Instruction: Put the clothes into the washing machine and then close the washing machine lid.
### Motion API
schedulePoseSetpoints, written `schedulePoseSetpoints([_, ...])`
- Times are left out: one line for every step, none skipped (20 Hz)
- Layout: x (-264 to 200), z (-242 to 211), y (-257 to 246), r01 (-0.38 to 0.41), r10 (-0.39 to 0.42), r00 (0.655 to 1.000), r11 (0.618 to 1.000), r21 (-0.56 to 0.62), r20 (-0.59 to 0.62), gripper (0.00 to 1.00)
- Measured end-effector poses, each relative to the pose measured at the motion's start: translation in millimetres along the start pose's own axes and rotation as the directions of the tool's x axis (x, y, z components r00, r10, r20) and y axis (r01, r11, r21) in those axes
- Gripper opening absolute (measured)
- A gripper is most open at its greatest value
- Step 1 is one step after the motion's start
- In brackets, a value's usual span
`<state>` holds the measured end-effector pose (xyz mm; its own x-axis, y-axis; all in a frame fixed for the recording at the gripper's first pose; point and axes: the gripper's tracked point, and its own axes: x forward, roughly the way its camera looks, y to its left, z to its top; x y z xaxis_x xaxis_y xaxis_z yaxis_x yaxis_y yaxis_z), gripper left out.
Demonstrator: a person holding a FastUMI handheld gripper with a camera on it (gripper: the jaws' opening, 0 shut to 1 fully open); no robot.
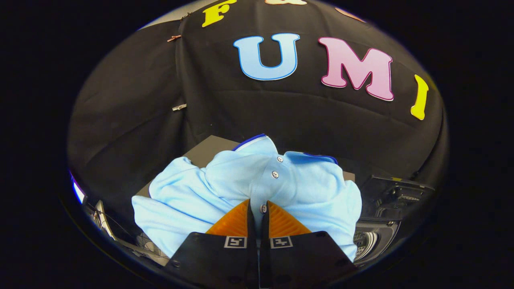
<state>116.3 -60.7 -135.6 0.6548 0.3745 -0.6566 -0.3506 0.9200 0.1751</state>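
Light blue polo shirt (pixel 225 188): bunched, hanging from the gripper (pixel 258 214), button placket pinched between its closed fingers, collar beyond the tips; washing machine (pixel 377 237): drum opening low, right of the fingers; grey surface (pixel 209 150) behind the shirt.

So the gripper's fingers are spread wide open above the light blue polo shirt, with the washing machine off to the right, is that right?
Not quite: in the gripper view the gripper is not spread open; its fingers are closed together, pinching the button placket of the light blue polo shirt. The rest holds: the washing machine sits off to the right of the shirt.
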Motion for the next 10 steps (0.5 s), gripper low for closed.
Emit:
schedulePoseSetpoints([-7.0,-0.7,-14.5,-0.017,0.017,1.000,1.000,0.004,0.004,0.06])
schedulePoseSetpoints([-12.3,-1.7,-27.6,-0.031,0.031,0.999,0.999,0.009,0.005,0.07])
schedulePoseSetpoints([-16.2,-3.5,-41.8,-0.047,0.047,0.999,0.999,0.020,0.005,0.07])
schedulePoseSetpoints([-20.9,-3.9,-55.1,-0.066,0.066,0.998,0.997,0.037,0.009,0.07])
schedulePoseSetpoints([-23.9,-5.6,-69.0,-0.078,0.077,0.997,0.996,0.048,0.011,0.07])
schedulePoseSetpoints([-26.6,-7.7,-81.7,-0.089,0.089,0.996,0.995,0.051,0.016,0.07])
schedulePoseSetpoints([-27.2,-10.3,-94.3,-0.100,0.099,0.995,0.994,0.053,0.021,0.07])
schedulePoseSetpoints([-28.4,-15.1,-105.9,-0.107,0.106,0.994,0.993,0.059,0.019,0.07])
schedulePoseSetpoints([-30.2,-19.2,-118.4,-0.108,0.107,0.994,0.992,0.065,0.015,0.07])
schedulePoseSetpoints([-33.6,-23.4,-131.8,-0.098,0.098,0.995,0.993,0.068,0.012,0.07])
